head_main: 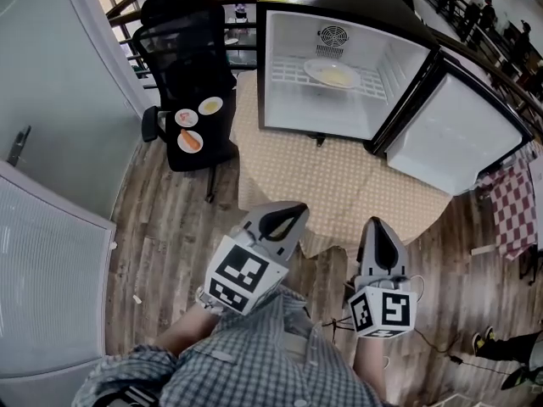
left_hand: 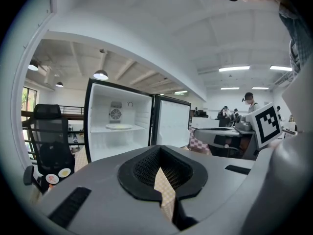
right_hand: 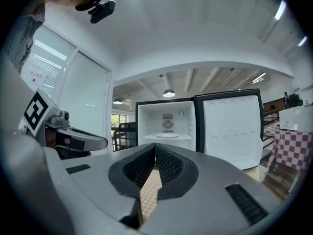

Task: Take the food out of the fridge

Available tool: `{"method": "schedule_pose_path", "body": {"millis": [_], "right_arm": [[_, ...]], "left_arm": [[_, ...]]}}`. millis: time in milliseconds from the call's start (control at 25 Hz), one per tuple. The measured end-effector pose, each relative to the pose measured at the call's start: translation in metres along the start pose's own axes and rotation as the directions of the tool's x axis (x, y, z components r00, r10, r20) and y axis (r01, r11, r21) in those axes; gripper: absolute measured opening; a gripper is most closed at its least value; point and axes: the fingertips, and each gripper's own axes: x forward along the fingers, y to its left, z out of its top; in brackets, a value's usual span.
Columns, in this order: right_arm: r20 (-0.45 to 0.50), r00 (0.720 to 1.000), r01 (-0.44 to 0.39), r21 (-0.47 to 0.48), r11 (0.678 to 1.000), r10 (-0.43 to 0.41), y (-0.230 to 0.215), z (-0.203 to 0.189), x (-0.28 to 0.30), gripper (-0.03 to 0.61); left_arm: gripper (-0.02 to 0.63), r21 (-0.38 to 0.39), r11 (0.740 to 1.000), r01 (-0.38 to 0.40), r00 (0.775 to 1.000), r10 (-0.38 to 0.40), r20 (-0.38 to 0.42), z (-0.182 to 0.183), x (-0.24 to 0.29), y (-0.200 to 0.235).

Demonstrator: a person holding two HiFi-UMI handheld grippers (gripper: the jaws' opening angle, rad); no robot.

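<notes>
A small fridge point(head_main: 280, 100) stands on a cloth-covered surface point(head_main: 339, 185) with its door point(head_main: 458, 138) swung wide to the right. One plate of pale food point(head_main: 333, 74) remains on the wire shelf point(head_main: 288, 68) under the fan; what the food is cannot be made out from here. Three small plates of food point(head_main: 191, 141) sit on the seat of a black office chair point(head_main: 182, 36) to the left of the fridge, which suggests most of the job is done. By that reading, only the last plate is left to fetch from the otherwise bare interior. The person in a checked shirt holds both tools low in front of the body, at the near edge of the surface and well apart from the fridge. The left gripper point(head_main: 297, 210) points toward the open compartment and tips a little downward. The right gripper point(head_main: 374, 225) is beside it, roughly level and aimed the same way. On both tools the fingers point(left_hand: 146, 163) are closed, tip against tip, and hold nothing. Only the cloth shows through the gap behind the tips, as seen along the left gripper point(left_hand: 159, 155) and along the right gripper point(right_hand: 155, 153). Neither tool touches anything.
</notes>
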Motion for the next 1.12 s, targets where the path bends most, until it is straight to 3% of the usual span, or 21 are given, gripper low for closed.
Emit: {"method": "schedule_pose_path", "body": {"millis": [360,640,1120], "right_arm": [[-0.042,0.998,-0.042,-0.096,0.994,0.038,-0.009,-0.011,0.016,0.009],[-0.08,0.996,-0.047,-0.041,0.998,0.043,-0.02,-0.026,0.052,0.011],[-0.108,0.989,-0.104,-0.063,0.993,0.097,-0.019,-0.018,0.118,0.011]], "left_arm": [[0.0,-0.006,1.0,-0.009,1.0,0.009,-0.028,0.001,0.026,0.008],[0.0,-0.033,0.999,-0.025,0.999,0.024,-0.029,0.001,0.044,0.031],[0.0,-0.089,0.995,-0.048,0.998,0.044,-0.045,0.012,0.086,0.085]]}}
